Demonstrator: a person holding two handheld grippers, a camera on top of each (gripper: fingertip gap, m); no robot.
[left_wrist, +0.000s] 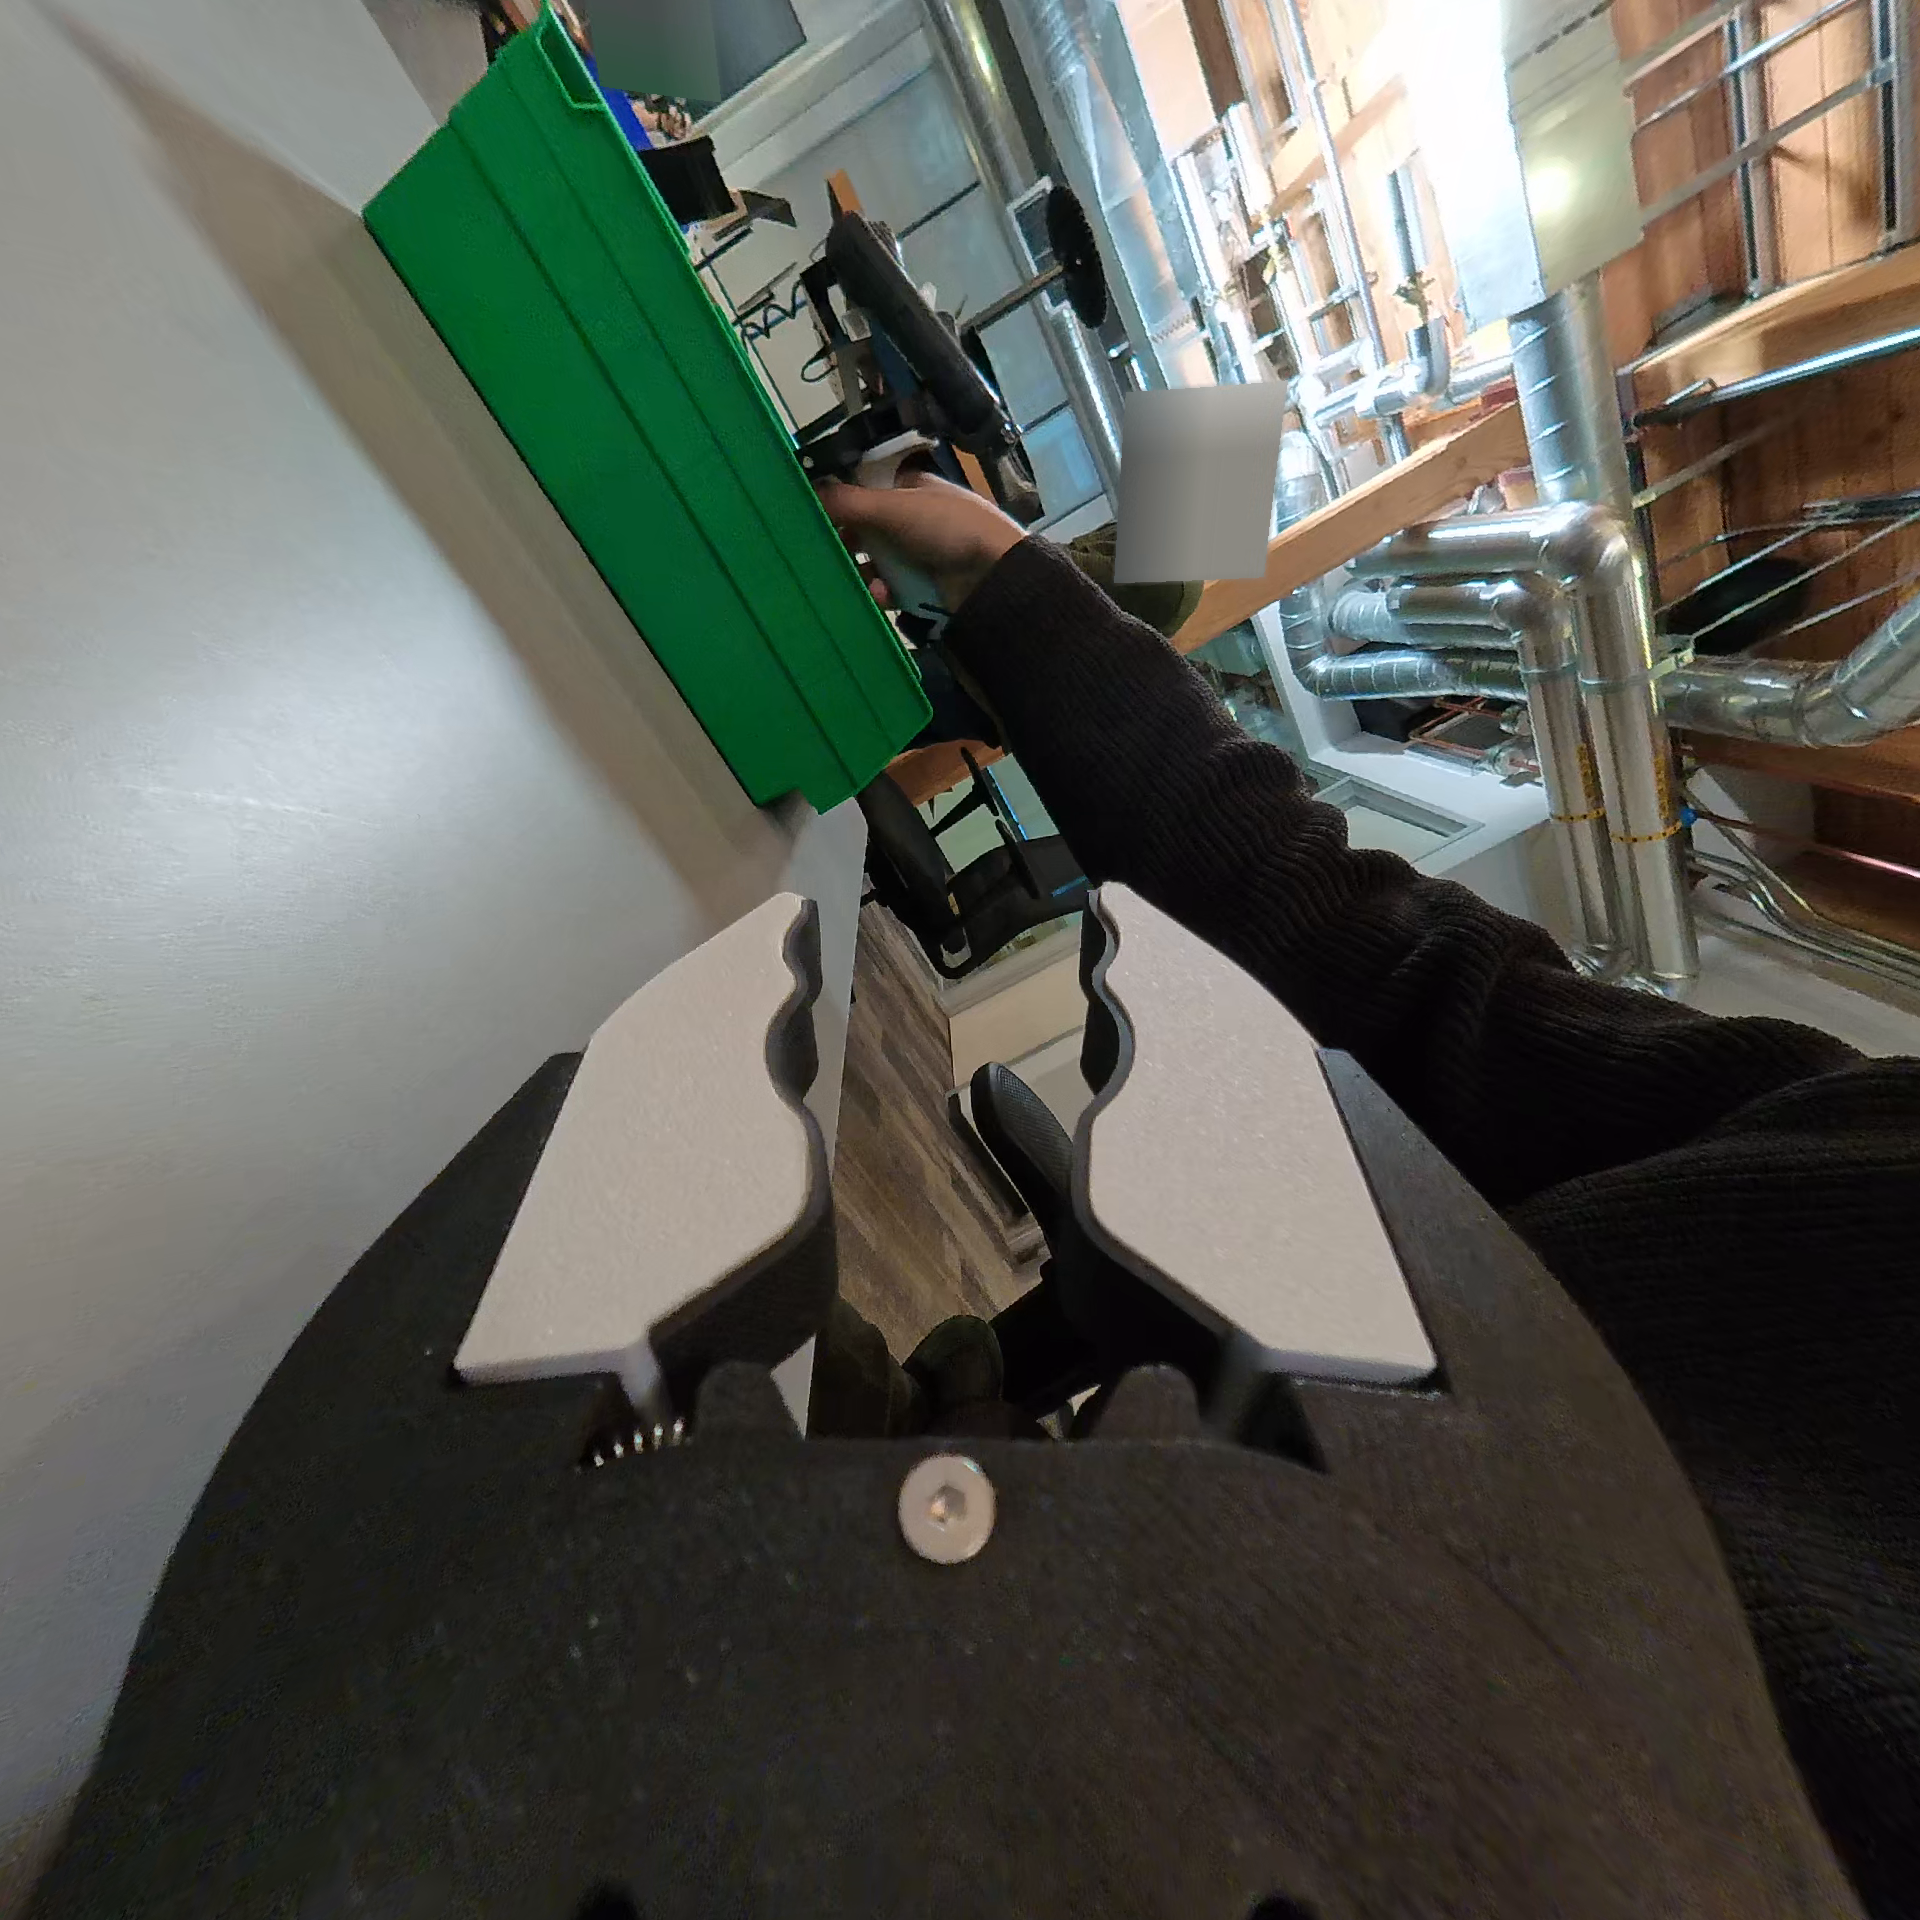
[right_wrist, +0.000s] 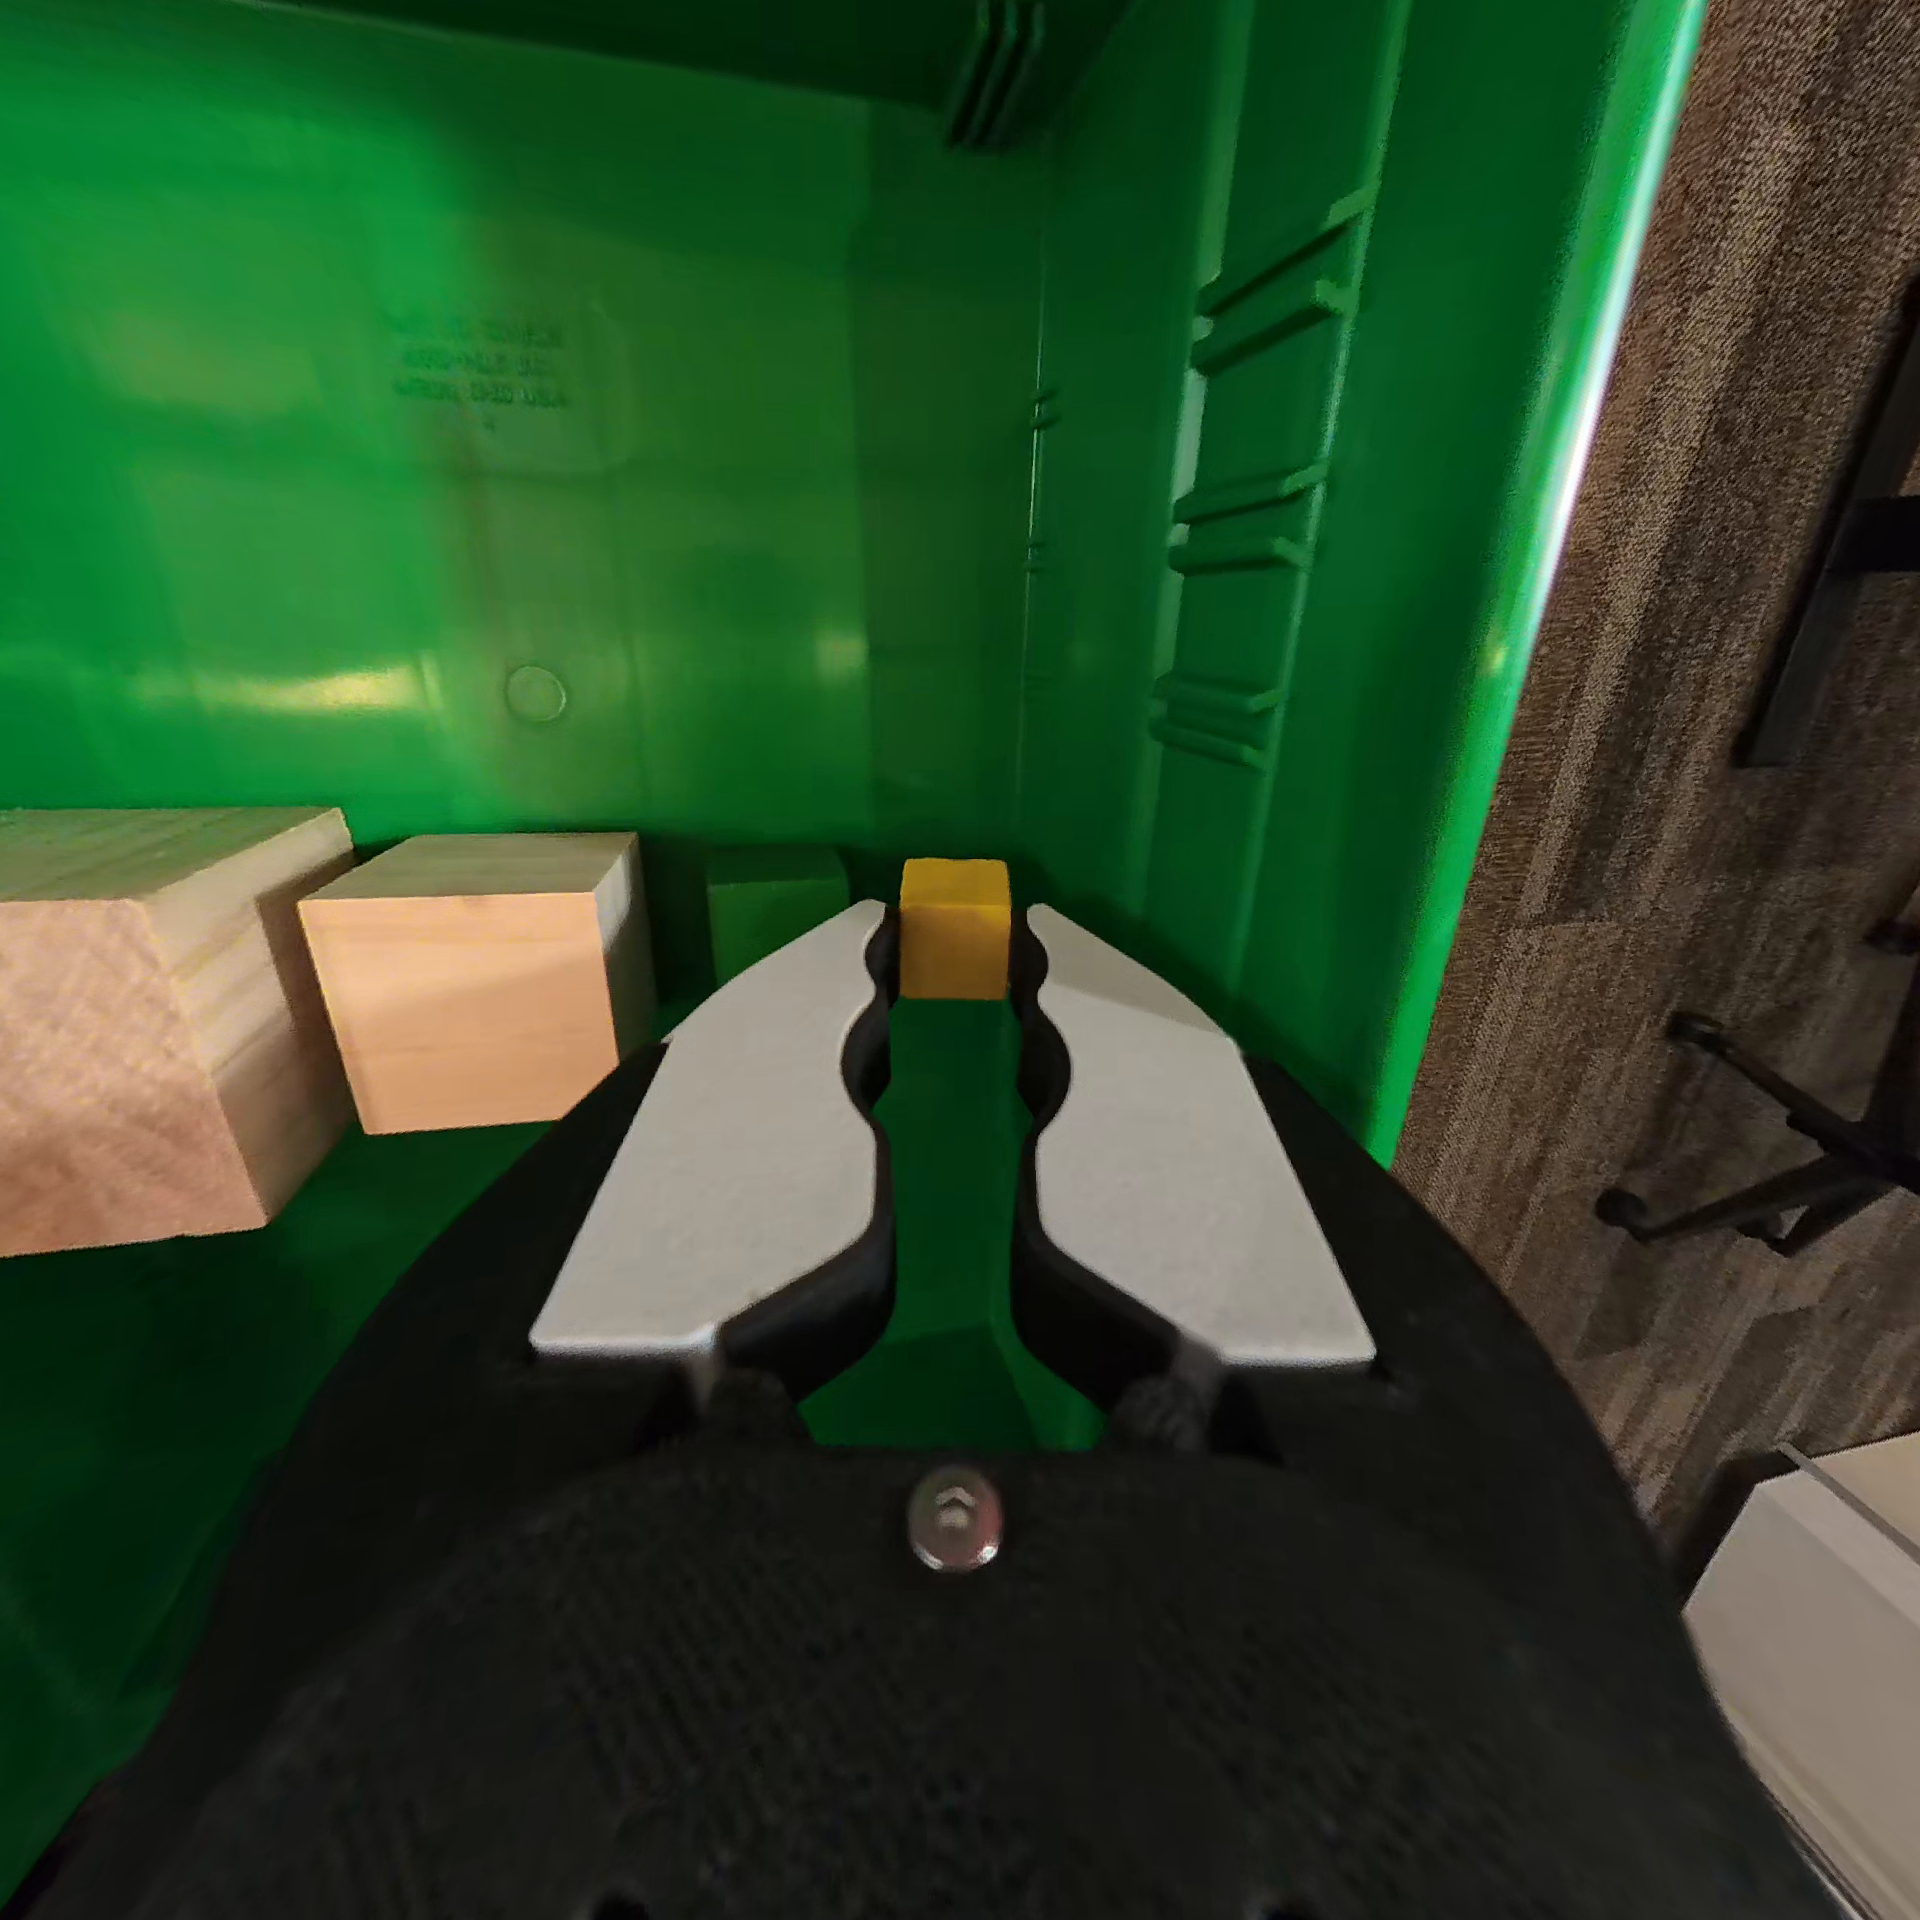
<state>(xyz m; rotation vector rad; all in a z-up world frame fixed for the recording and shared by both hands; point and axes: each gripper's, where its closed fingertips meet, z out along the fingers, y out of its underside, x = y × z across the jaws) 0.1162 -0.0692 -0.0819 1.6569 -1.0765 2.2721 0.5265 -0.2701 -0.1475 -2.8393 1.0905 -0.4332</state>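
My right gripper (right_wrist: 956, 920) reaches into a green plastic bin (right_wrist: 623, 520) and is shut on a small yellow cube (right_wrist: 954, 940) held at its fingertips, near the bin's right wall. To its left inside the bin lie a small green cube (right_wrist: 774, 904) and two pale wooden blocks (right_wrist: 468, 987) (right_wrist: 114, 1039). My left gripper (left_wrist: 951, 914) is open and empty, held over the edge of the white table (left_wrist: 208, 727), apart from the bin (left_wrist: 623, 416). In the left wrist view a hand in a dark sleeve (left_wrist: 914, 520) holds the other gripper at the bin's opening.
Grey carpet (right_wrist: 1662, 727) lies beside the bin, with a black chair base (right_wrist: 1766, 1174) and a white box corner (right_wrist: 1818, 1662). A black office chair (left_wrist: 997, 894), silver pipes (left_wrist: 1558, 623) and wooden shelving show beyond the table.
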